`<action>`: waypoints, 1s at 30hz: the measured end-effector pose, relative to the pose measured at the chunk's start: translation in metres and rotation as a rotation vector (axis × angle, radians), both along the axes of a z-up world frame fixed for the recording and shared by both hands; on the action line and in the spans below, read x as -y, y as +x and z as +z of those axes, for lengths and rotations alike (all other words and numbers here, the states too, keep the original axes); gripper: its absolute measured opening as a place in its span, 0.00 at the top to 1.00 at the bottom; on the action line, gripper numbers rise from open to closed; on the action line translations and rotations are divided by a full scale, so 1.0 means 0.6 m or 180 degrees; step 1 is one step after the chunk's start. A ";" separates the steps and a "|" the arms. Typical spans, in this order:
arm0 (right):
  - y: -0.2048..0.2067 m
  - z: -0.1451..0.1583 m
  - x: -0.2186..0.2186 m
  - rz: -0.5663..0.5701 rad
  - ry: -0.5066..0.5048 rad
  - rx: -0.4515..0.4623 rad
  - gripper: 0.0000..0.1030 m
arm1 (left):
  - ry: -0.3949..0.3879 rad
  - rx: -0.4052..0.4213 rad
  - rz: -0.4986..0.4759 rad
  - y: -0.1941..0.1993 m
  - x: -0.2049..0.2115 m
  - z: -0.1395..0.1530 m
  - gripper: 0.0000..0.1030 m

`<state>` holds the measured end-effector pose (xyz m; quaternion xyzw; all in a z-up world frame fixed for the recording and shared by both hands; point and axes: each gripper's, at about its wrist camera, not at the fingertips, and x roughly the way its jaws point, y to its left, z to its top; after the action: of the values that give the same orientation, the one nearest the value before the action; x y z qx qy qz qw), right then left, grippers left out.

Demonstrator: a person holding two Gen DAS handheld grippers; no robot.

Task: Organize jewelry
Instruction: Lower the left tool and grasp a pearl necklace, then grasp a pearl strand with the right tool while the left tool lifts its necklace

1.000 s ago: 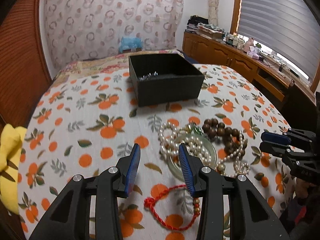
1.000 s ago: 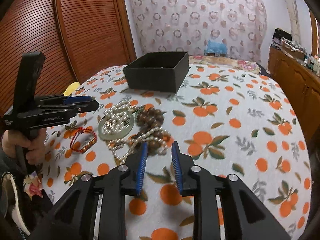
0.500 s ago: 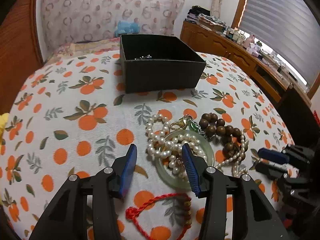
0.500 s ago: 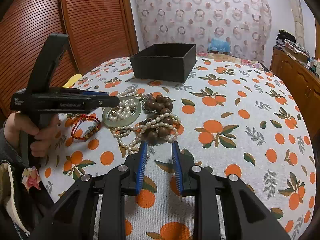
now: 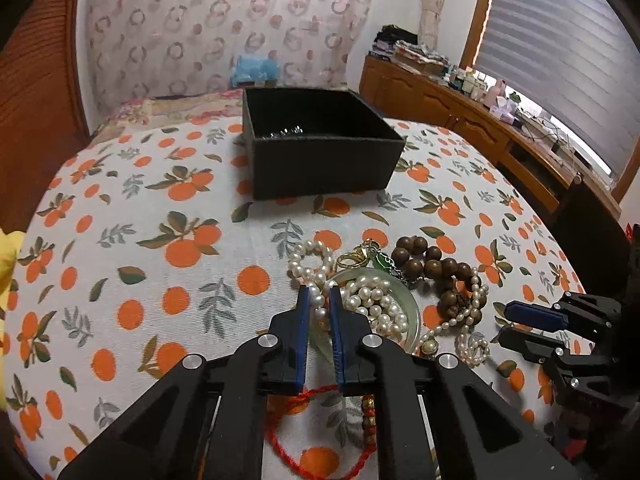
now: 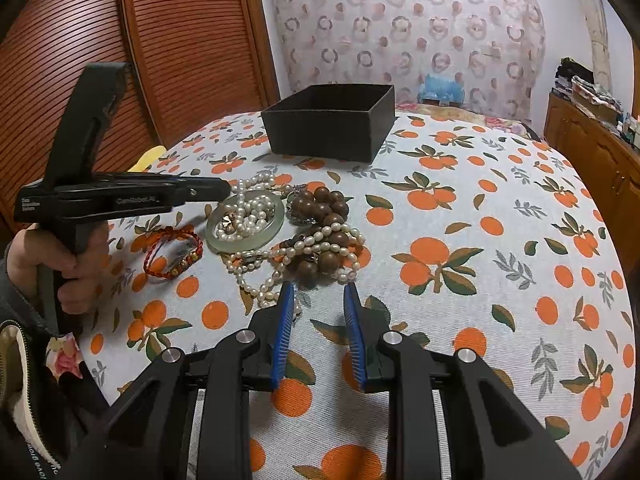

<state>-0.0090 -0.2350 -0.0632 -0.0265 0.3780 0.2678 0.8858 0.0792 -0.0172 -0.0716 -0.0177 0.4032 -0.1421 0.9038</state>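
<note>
Hiding part of the red cord (image 5: pixel 320 456), the left gripper's (image 5: pixel 319 300) black arms fill the bottom of its own view, and the cord's beaded section is only partly seen between them. The box (image 5: pixel 320 172) holds something shiny at its back wall, too small to identify. In the right view the box interior cannot be seen at all.

The left gripper is closed down narrow on the pearls (image 5: pixel 318 300): one or two beads of the strand sit pinched between its blue pads, right at the near-left rim of the jade ring (image 5: pixel 414 312), across which more pearls lie heaped. From the right view its tip (image 6: pixel 224 190) reaches over the ring's far-left edge, held by a hand (image 6: pixel 60 268) in a dark sleeve.

The right gripper (image 6: pixel 318 290) stands partly open with nothing between its pads. Its left pad is just beside a loose pearl strand; whether it touches is unclear. The wood beads (image 6: pixel 324 236) lie tangled with pearls just ahead of it.

All the jewelry sits in one heap on the orange-print cloth (image 6: pixel 480 200), nearer than the box.
</note>
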 end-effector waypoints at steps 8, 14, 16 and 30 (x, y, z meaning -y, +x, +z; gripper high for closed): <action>0.000 -0.001 -0.007 0.0047 -0.0071 0.0008 0.73 | -0.0106 0.0306 0.0043 -0.043 -0.017 0.055 0.93; -0.005 0.003 -0.019 0.0192 -0.0105 -0.0014 0.73 | -0.0096 0.0500 0.0029 -0.069 -0.015 0.086 0.93; -0.007 0.004 -0.029 0.0293 -0.0116 -0.0040 0.73 | -0.0098 0.0533 0.0018 -0.074 -0.012 0.090 0.94; 0.037 -0.004 -0.070 0.0322 -0.0184 -0.0247 0.73 | -0.0112 0.0598 -0.0002 -0.088 -0.010 0.099 0.93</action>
<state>0.0134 -0.1931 -0.0657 -0.0608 0.4178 0.3019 0.8548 0.0266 -0.0110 -0.0124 -0.0200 0.3141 -0.1505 0.9372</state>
